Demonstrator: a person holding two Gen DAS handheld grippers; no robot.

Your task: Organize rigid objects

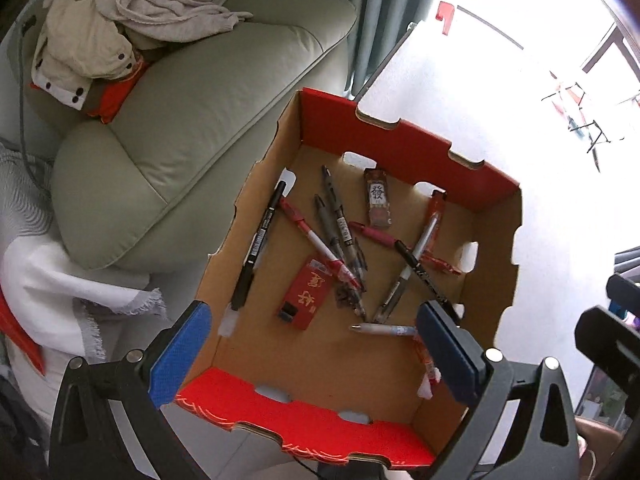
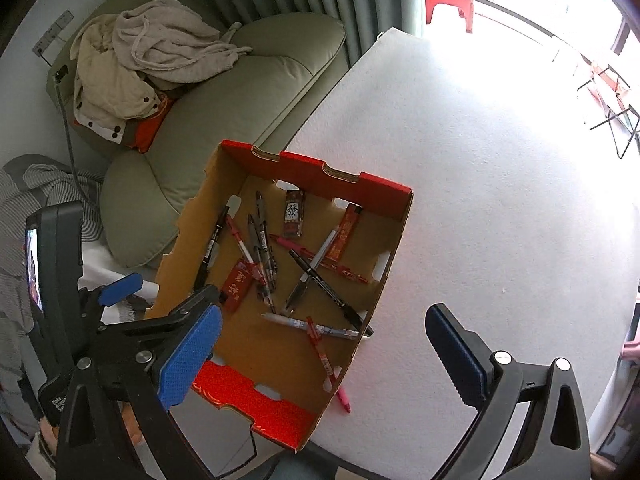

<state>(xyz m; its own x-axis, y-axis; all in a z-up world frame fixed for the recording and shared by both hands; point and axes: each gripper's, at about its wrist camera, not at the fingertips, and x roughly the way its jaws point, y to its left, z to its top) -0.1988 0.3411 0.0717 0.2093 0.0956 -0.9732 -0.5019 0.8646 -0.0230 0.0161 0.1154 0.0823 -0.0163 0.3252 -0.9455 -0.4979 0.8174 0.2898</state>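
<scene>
left gripper (image 1: 312, 352) jaws apart, empty, over box's near end, nearer arm | right gripper (image 2: 324, 360) jaws apart, empty, over near-right wall | white pen (image 1: 384, 329) just ahead, long axis left-right | loose pens beyond on cardboard box (image 1: 496, 240) floor

— How are the two grippers set?
— The left gripper (image 1: 316, 344) has its blue pads spread wide, nothing between them. In the right view it sits low on the left.
— And the other?
— The right gripper (image 2: 324, 354) is spread just as wide, holding nothing
</scene>
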